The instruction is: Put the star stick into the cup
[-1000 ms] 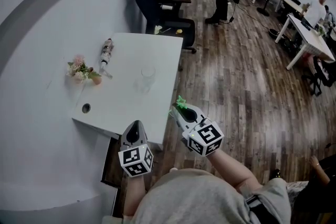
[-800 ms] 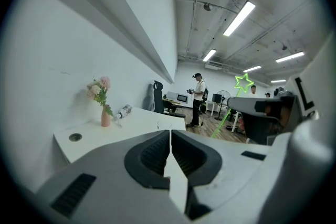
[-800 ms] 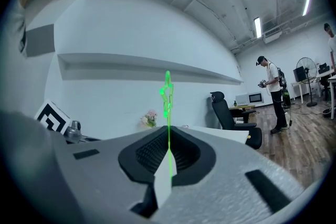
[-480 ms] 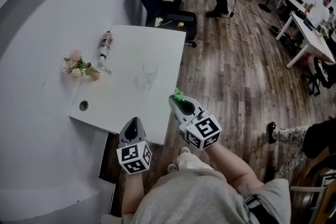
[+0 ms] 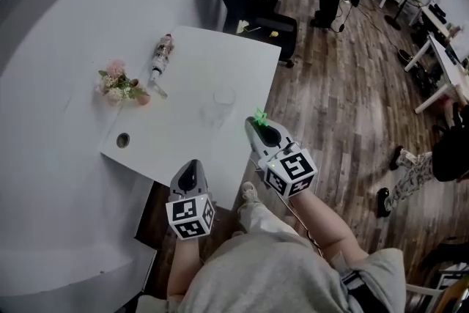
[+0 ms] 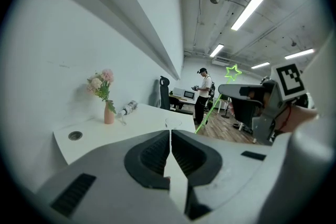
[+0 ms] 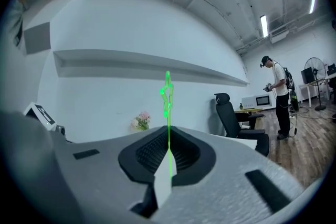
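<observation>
Right claw nearer cup, own view shows star stick clamped

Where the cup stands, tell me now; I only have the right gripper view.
Observer: The cup, a clear glass, stands upright on the white table, just up and left of the star stick in the head view.
Operator: Report the left tongs.
Observer: The left tongs are shut, nothing between them.
Operator: Name what else lies on that table.
Observer: A bottle lies on its side beside the flower vase.
</observation>
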The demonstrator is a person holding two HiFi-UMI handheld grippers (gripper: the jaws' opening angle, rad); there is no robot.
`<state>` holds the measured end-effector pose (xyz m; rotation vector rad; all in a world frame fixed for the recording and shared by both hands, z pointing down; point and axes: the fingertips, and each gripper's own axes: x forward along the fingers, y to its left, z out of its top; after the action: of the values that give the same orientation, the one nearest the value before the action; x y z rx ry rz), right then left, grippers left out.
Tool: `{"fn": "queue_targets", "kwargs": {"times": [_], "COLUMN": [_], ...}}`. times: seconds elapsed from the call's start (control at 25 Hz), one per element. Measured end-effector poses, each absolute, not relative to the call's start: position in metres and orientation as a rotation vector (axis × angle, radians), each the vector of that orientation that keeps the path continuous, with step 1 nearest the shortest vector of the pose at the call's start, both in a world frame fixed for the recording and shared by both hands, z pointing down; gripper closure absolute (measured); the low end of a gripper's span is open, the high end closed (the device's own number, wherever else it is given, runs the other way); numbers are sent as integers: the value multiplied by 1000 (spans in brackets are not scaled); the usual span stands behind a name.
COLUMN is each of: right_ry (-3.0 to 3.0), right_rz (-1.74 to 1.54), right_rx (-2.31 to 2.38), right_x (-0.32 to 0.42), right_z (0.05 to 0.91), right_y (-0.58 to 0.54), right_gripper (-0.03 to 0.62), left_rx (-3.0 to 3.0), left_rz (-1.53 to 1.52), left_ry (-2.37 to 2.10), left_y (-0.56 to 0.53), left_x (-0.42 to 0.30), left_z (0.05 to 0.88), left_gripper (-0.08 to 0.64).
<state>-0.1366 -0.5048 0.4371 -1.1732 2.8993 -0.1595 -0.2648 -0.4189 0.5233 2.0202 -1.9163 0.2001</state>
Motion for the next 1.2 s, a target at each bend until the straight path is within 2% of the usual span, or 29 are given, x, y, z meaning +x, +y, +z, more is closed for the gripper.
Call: {"fn": "queue_targets", "kwargs": {"times": [0.68,1.2], "right_ry": [2932,2985], "right_rz": [-177,-281], "right_rx": [-1111,-1108], "right_x": [-168,-187], "right_z": [457,502], "right_y": [-622,-663], "right_gripper": [583,583], "left_rx": [1931,1917], "left_rz": [209,231], "left_ry": [-1940,-1908], "left_y": [-490,-518], "left_x": [-272,-264], "left_z": [550,569], "left_gripper": [549,549]}}
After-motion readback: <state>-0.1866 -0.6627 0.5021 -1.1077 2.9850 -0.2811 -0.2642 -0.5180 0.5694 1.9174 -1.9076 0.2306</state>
